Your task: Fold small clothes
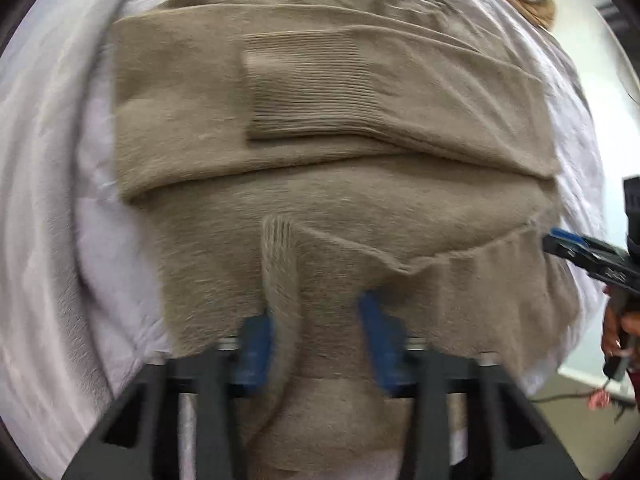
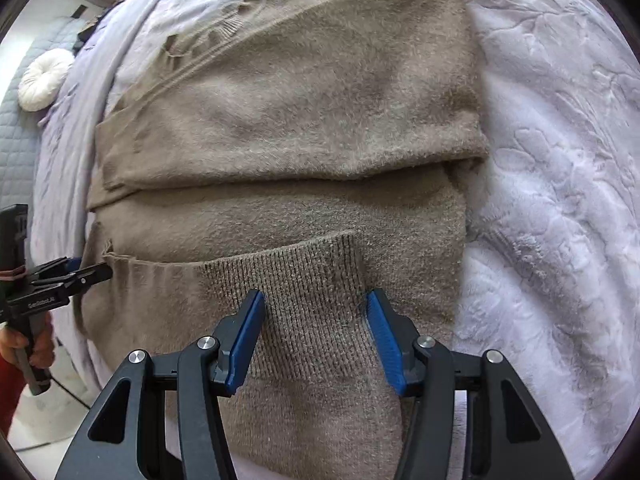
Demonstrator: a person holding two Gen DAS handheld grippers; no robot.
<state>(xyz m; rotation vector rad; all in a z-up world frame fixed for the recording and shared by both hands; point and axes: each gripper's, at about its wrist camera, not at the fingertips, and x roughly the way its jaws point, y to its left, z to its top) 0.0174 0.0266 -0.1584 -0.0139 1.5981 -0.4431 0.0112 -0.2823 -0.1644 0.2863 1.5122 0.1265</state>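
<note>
1. Nearest the right wrist camera, the right gripper (image 2: 316, 300) points down at the ribbed hem (image 2: 304, 280) of a tan sweater (image 2: 288, 120). Its blue pads (image 2: 248, 336) stand apart, one on either side of the hem band. They do not pinch it, so this gripper is released.
2. In the left wrist view, the left gripper (image 1: 316, 312) is blurred. A raised ridge of knit runs up past the inside of its left-hand pad (image 1: 256, 344). Whether the pads press on that fold I cannot tell.
3. Each gripper shows at the edge of the other's view, near the sweater's side edge, with part of the person's hand (image 2: 28, 344) on the handle.
4. The sweater lies flat on a pale lilac embossed bedspread (image 2: 552, 200), already partly folded: a sleeve with a ribbed cuff (image 1: 308, 88) lies across the body, and a crosswise fold runs through the middle.
5. Judged from its fuzzy nap and soft creases, the knit is light, limp and slightly grippy. It will drape and stretch rather than hold a shape.
6. The firmest hold is likely the ribbed hem, taken at two well-separated points so the edge lifts evenly.
7. Farthest off, a round white cushion (image 2: 44, 80) sits by a quilted grey headboard (image 2: 16, 120).
</note>
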